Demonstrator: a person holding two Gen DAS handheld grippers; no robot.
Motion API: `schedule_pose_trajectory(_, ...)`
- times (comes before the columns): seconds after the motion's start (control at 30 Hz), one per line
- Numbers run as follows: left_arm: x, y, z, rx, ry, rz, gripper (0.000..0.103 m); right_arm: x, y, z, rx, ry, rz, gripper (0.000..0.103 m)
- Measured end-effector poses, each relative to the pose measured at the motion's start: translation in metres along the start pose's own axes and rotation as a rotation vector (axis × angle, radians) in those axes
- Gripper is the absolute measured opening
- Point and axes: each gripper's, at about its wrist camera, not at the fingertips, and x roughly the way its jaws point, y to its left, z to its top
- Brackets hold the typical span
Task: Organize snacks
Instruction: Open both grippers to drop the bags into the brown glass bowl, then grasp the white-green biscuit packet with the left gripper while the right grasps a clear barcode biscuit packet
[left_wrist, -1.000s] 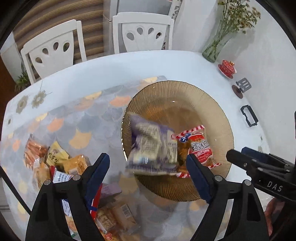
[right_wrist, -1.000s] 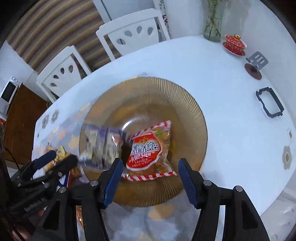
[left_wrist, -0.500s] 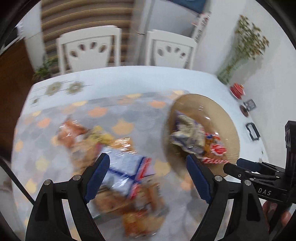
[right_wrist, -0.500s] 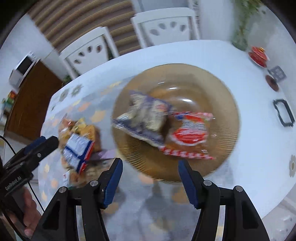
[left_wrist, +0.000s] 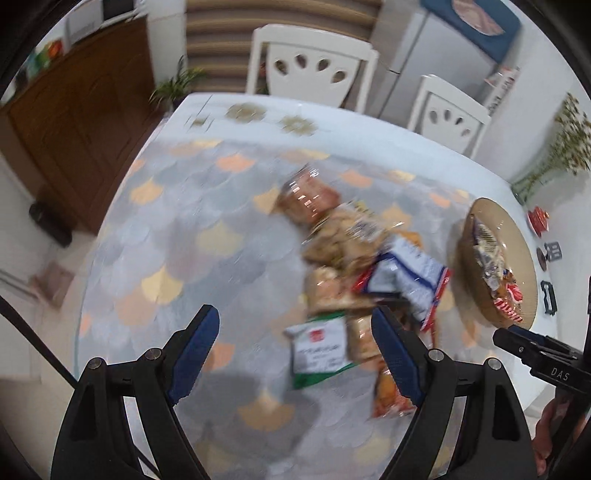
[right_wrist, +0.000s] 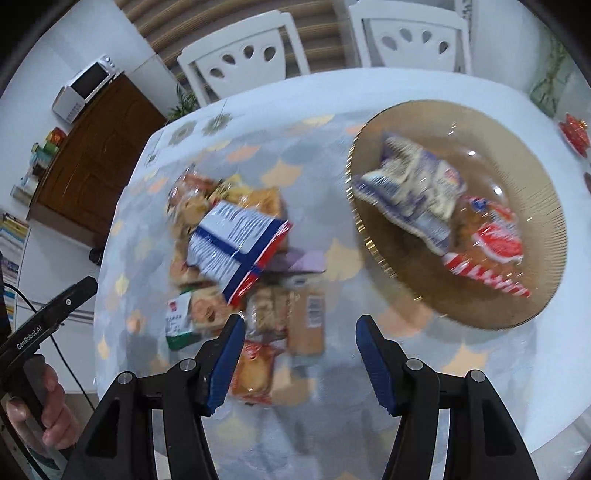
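Observation:
A pile of snack packets (left_wrist: 354, 273) lies on the scale-patterned cloth; it also shows in the right wrist view (right_wrist: 240, 258), topped by a blue-and-white bag (right_wrist: 232, 243). A gold-brown plate (right_wrist: 532, 177) holds a purple-white bag (right_wrist: 413, 184) and a red-striped packet (right_wrist: 495, 251); the plate shows at the right in the left wrist view (left_wrist: 517, 243). My left gripper (left_wrist: 295, 354) is open and empty above the cloth, near the pile's left edge. My right gripper (right_wrist: 301, 354) is open and empty over the pile's near edge.
Two white chairs (right_wrist: 243, 55) stand behind the round table. A vase (left_wrist: 546, 166), a red lidded cup (left_wrist: 539, 221) and small black items (left_wrist: 548, 299) sit at the table's far right. A wooden cabinet (right_wrist: 88, 155) stands to the left.
Both grippers have swung left, away from the plate and toward the snack pile. The purple-white bag, seen between the left fingers a second ago, now lies on the plate.

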Motion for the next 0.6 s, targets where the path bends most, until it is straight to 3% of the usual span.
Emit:
schedule_pose_trajectory(0.23,0.003,0.025,-0.012,-0.018,0.001,-0.003,0.083,0.027,0.018,-0.001,0.002,0.063,-0.006,0.060)
schedule_pose_trajectory(0.37,0.007,0.022,-0.017,0.025,0.014,-0.031,0.083,0.025,0.028,0.000,-0.022,0.038,-0.025,0.060)
schedule_pose_trajectory(0.6,0.038,0.006,-0.032,0.054,0.110,-0.109,0.083,0.030,0.003,-0.014,0.080,0.017,-0.046,0.060)
